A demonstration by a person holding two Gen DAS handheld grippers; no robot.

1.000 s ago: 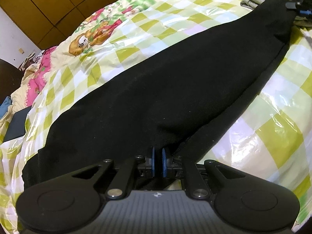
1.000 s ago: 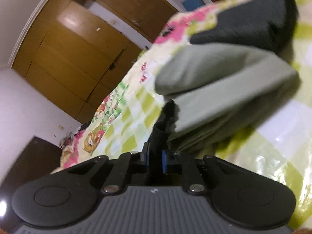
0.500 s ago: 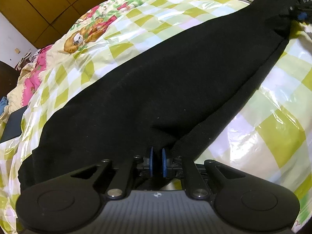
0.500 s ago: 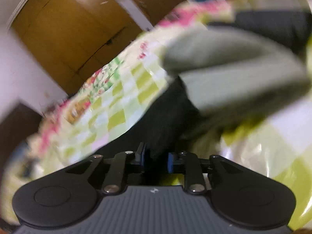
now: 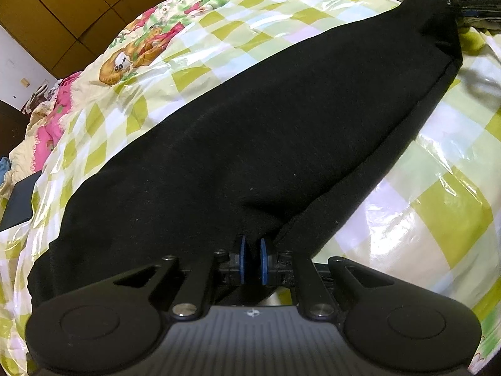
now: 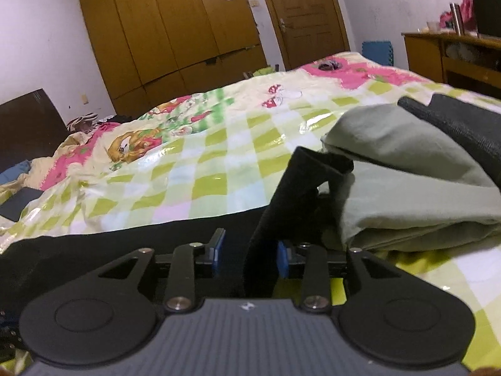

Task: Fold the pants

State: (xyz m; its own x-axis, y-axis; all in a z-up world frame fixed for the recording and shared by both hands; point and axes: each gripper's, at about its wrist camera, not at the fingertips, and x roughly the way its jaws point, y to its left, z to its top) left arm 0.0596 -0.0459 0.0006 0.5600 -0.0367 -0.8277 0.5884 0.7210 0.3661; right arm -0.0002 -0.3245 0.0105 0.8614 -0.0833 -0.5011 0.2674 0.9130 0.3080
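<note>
Where the pants lie: while the black pants (image 5: 266, 144) are stretched lengthwise across the checked bedspread (image 5: 438, 188), one end is kept at the near edge and the other end reaches the far right, just beside a folded pale green garment (image 6: 407, 188).
Left tool: the left tool (image 5: 252, 263) is clamped on a pinch of black cloth at the near end; its blue pads (image 5: 240, 261) stand almost together with fabric between them.
Right tool: the jaws of the right tool (image 6: 250, 257) are opening; a raised strip of the black cloth (image 6: 297, 188) is seen between the blue pads, and no pressure on it can be made out, so it is judged to be in the course of release.
Step in hand: the far end is judged to be laid down so that the pants rest flat and straight before a fold is made.
How it is done well: the near end should be kept pinched and taut by the left tool until the far end has dropped free, so that no slack is formed.
Care at the far end: the right tool should be drawn back clear of the strip, lest the cloth be snagged or dragged onto the green garment.
Check: the long edges should be seen aligned, without a twist at the far end.
</note>
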